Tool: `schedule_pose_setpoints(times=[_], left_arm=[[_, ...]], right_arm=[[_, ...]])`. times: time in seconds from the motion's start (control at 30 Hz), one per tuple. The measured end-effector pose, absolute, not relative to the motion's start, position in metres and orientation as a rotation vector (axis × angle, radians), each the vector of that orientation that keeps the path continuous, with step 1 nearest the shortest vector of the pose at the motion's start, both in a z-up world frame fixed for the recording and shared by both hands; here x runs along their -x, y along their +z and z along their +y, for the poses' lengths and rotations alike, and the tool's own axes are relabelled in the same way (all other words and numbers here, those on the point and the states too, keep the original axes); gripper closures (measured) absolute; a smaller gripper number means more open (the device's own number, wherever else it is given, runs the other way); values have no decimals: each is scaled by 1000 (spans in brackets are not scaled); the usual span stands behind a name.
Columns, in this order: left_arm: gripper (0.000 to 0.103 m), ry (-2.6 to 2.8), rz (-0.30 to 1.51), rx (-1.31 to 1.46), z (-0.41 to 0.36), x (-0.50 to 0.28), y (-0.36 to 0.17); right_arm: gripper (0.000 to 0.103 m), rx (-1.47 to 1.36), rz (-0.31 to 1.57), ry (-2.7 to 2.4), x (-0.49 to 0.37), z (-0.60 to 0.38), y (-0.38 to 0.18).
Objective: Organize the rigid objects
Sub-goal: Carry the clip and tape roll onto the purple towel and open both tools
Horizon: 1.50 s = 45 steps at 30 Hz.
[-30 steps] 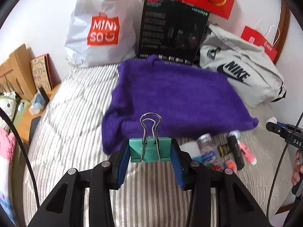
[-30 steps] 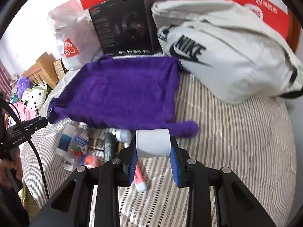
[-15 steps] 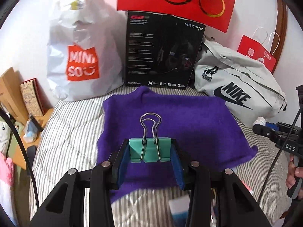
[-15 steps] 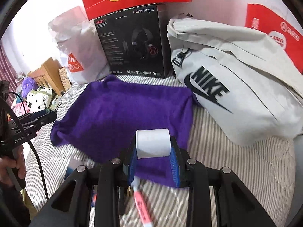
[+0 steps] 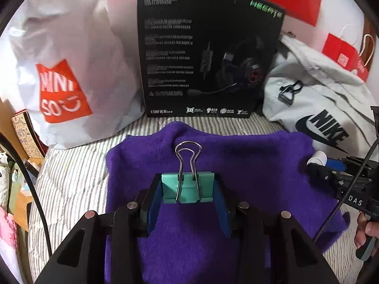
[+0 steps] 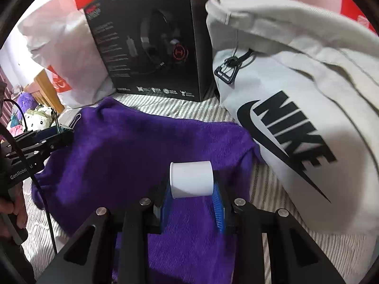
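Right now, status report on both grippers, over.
Left gripper shut on teal binder clip. Right gripper shut on white cylinder. Both over purple towel; nothing in the way.

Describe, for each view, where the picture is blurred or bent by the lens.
Left wrist view: the binder clip is sharp, the white shopping bag smeared, and the black box bows outward. Right wrist view: the white cylinder is crisp, the grey bag soft and swollen, corners vignetted black.

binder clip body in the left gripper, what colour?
Teal green body on the binder clip, with silver wire handles; clearest in the left wrist view, held in the left gripper.
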<state>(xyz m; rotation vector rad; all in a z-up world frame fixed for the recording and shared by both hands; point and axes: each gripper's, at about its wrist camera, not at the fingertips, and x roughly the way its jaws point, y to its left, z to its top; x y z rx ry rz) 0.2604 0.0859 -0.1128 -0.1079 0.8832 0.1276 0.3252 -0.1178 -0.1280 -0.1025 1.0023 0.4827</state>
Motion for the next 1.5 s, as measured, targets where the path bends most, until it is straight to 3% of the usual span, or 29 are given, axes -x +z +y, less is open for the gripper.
schedule_pose_setpoints(times=[1.03,1.23,1.5], left_arm=[[62,150,1068,71,79,-318,-161],[43,152,1122,97,84,-312,-163],[43,147,1098,160,87,-264,-145]], right_arm=[[71,233,1090,463,-376,-76,-170],[51,217,1124,499,-372,-74,-166],[37,200,1081,497,-329,-93,-131]])
